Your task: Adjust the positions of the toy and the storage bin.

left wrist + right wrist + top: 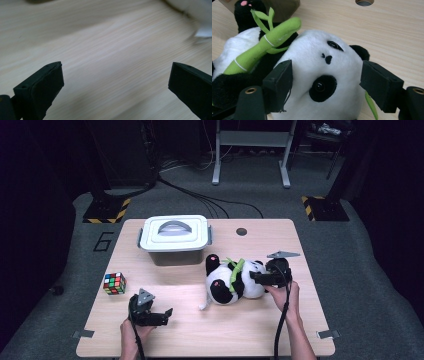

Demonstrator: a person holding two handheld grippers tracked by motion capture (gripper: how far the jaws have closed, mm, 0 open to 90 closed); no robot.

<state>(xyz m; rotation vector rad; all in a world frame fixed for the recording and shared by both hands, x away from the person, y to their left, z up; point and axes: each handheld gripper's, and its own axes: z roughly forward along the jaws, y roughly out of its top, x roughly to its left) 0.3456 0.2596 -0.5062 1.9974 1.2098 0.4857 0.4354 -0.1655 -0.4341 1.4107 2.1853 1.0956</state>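
A black-and-white plush panda (235, 280) lies on its back at the middle right of the wooden table (250, 330), holding a green bamboo stalk (267, 42). My right gripper (256, 277) comes in from the panda's right. In the right gripper view, the right gripper (327, 67) is open, one jaw on each side of the panda's head (324, 65), close against the fur. My left gripper (167, 315) rests near the front left of the table. Its jaws stand wide open in the left gripper view (116, 67), with bare wood between them.
A white lidded box (175, 240) with a grey handle stands at the back left of the table. A Rubik's cube (114, 283) sits at the left edge. A round cable hole (241, 231) lies behind the panda. A small white tag (202, 307) trails from the panda.
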